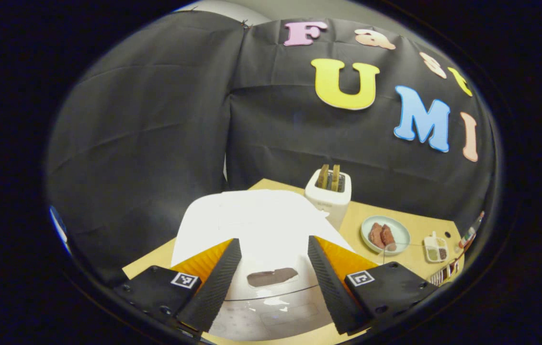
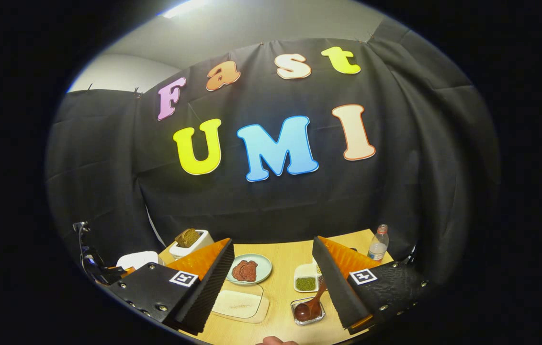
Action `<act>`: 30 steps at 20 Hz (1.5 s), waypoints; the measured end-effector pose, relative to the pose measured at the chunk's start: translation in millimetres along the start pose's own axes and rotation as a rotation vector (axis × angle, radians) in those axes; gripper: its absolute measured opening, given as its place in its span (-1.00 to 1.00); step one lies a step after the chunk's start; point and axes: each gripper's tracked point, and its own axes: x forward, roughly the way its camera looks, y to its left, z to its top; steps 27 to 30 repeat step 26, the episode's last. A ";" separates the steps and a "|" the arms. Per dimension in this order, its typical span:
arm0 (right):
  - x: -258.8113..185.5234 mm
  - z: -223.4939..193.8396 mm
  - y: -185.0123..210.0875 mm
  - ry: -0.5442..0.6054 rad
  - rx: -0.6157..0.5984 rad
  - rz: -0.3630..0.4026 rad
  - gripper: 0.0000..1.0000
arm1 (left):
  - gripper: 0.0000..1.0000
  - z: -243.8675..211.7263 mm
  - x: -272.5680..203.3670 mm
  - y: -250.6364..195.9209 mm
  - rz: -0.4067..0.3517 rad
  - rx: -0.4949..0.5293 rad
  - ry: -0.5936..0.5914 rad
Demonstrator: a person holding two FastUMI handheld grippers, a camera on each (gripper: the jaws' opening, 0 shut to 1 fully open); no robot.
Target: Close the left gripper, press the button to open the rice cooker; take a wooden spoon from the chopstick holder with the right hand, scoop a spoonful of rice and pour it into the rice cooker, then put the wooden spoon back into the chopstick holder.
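We hold the left gripper with fingers spread wide above the closed white rice cooker. Our right gripper is likewise parted — the brown wooden spoon rests between its fingers in a small clear dish on the light wooden table.

Counted on the counter: one white rice cooker, one toaster with two slices of bread, one plate bearing two pieces of meat, one wooden spoon in one small clear dish, one divided white tray, one water bottle, one clear flat container.
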 end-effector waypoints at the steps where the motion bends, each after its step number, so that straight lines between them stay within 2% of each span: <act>1: -0.6 2.4 -2.4 -0.007 -0.009 -0.007 0.98 | 0.94 20.8 -6.6 -12.5 -0.019 0.006 -0.061; 7: -7.4 38.9 -6.9 -0.094 -0.051 -0.047 0.99 | 0.90 136.8 -61.6 -122.7 -0.204 0.102 -0.309; 11: -12.7 69.7 -4.7 -0.142 -0.071 -0.074 0.98 | 0.90 191.0 -96.8 -204.1 -0.351 0.106 -0.336; 13: -14.3 82.4 -7.1 -0.149 -0.076 -0.092 0.92 | 0.93 211.8 -115.1 -234.2 -0.399 0.112 -0.350; 14: -14.4 87.4 -6.3 -0.154 -0.075 -0.091 0.99 | 0.93 222.4 -125.4 -245.1 -0.417 0.102 -0.366; 15: -13.7 89.9 -7.3 -0.148 -0.077 -0.088 0.92 | 0.94 229.1 -133.0 -255.4 -0.439 0.096 -0.371; 16: -15.9 91.2 -8.2 -0.143 -0.085 -0.089 0.98 | 0.90 232.2 -136.0 -264.2 -0.451 0.101 -0.369; 18: -19.6 101.1 -13.5 -0.163 -0.092 -0.111 0.98 | 0.92 231.7 -137.9 -270.4 -0.452 0.108 -0.372; 20: -20.8 102.5 -11.4 -0.166 -0.087 -0.120 0.98 | 0.96 232.5 -141.3 -276.6 -0.480 0.075 -0.370; 21: -21.9 104.4 -12.5 -0.168 -0.089 -0.124 0.98 | 0.90 230.2 -142.2 -278.3 -0.489 0.068 -0.367; 25: -23.8 107.8 -11.2 -0.174 -0.113 -0.162 0.98 | 0.94 228.4 -142.3 -278.2 -0.498 0.083 -0.368; 30: -23.6 109.1 -7.4 -0.177 -0.115 -0.165 0.98 | 0.94 229.7 -143.2 -278.0 -0.504 0.083 -0.371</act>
